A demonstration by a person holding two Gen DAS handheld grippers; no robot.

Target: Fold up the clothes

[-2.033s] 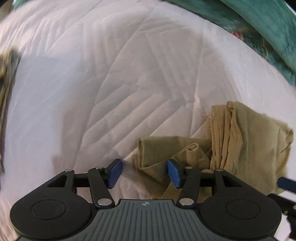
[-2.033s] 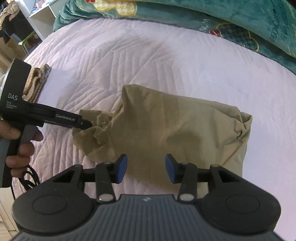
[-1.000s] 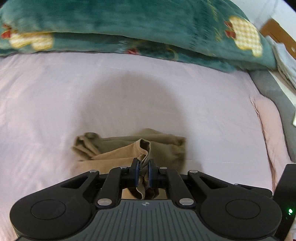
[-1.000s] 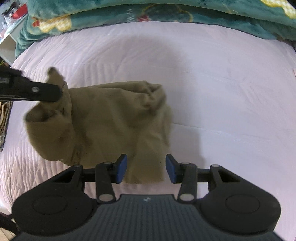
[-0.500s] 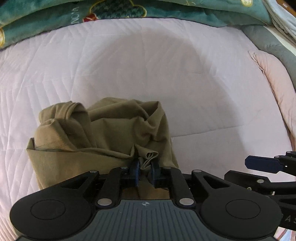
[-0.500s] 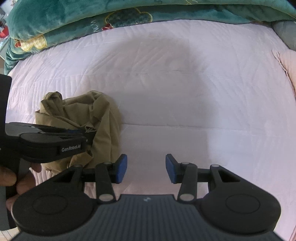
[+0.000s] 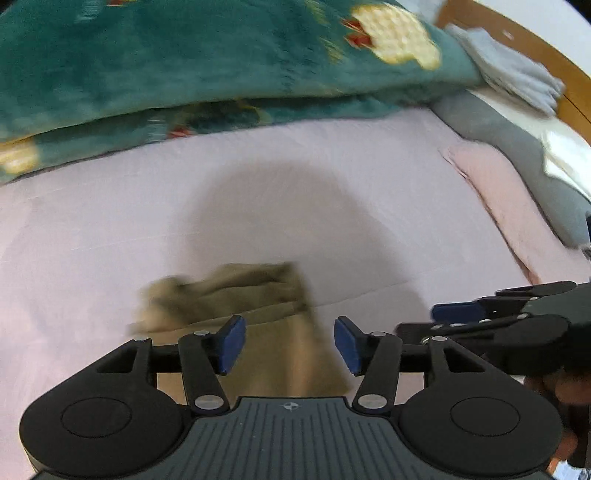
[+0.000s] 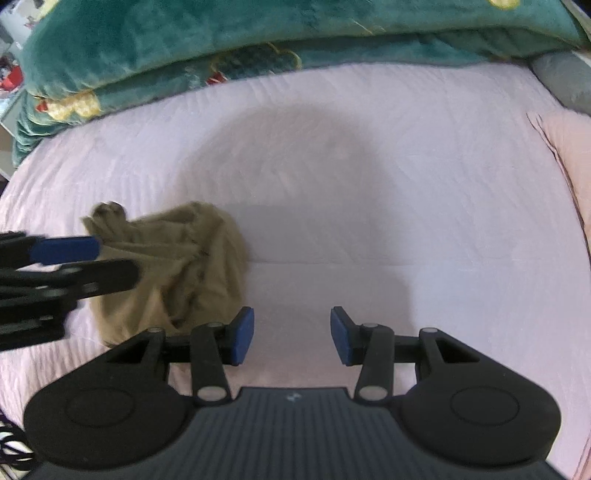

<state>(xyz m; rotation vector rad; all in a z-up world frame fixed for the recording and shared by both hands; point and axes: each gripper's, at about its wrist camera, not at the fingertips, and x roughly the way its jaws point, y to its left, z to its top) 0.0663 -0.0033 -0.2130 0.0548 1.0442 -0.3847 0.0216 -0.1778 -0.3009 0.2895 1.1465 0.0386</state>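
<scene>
Bed (image 8: pixel 369 184) with pink cover: garment (image 8: pixel 177 273) lies bunched, left of centre, fold unfinished. Left gripper (image 7: pixel 290 345) opening, cloth released below it; right gripper (image 8: pixel 291 334) wide, empty.

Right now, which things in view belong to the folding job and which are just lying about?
Job:
- olive garment, bunched on the bed sheet
- left gripper, opening, pads clear of the cloth
- right gripper, open, empty

Lying about:
- teal blanket
- pink pillow
- grey folded cloth

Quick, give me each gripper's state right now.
Left gripper: jaws opening, pads clear of the khaki garment beneath them.
Right gripper: jaws open, holding nothing, over the bedsheet.
</scene>
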